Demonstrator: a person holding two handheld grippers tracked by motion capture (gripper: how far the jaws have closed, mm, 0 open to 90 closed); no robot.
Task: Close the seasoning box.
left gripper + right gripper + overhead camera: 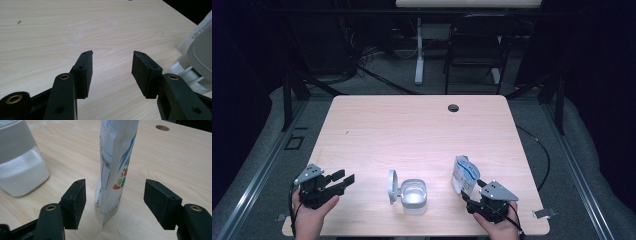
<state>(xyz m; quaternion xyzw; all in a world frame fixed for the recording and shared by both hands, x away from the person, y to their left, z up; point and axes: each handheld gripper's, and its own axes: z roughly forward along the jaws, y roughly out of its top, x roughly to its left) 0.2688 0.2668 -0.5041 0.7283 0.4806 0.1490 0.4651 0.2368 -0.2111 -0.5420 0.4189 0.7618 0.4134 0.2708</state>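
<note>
1. White powder already fills the lower part of the clear container (414, 196), which stands near the front edge of the wooden table (412, 125), about midway between your two hands; its hinged lid (392, 186) stands open on its left side.
2. Your pouch (463, 175) stands upright on the table just right of the container, apart from it; its top looks opened, though the pictures are too small for you to be sure.
3. Your right gripper (468, 197) sits at the near side of the pouch with its jaws spread wide; in the right gripper view the pouch (116, 167) rises between the pads (75, 202) with a clear gap on both sides, so nothing is clamped.
4. Your left gripper (343, 181) hangs left of the container, jaws apart and empty; bare table lies between its pads (86, 72), with the lid (200, 52) off to the right of that view.
5. Judging from the powder in the container and the pouch set down and let go, the filling looks done; what seems left for you is to swing the lid down and press it shut; your left gripper is the nearer one for that.
</note>
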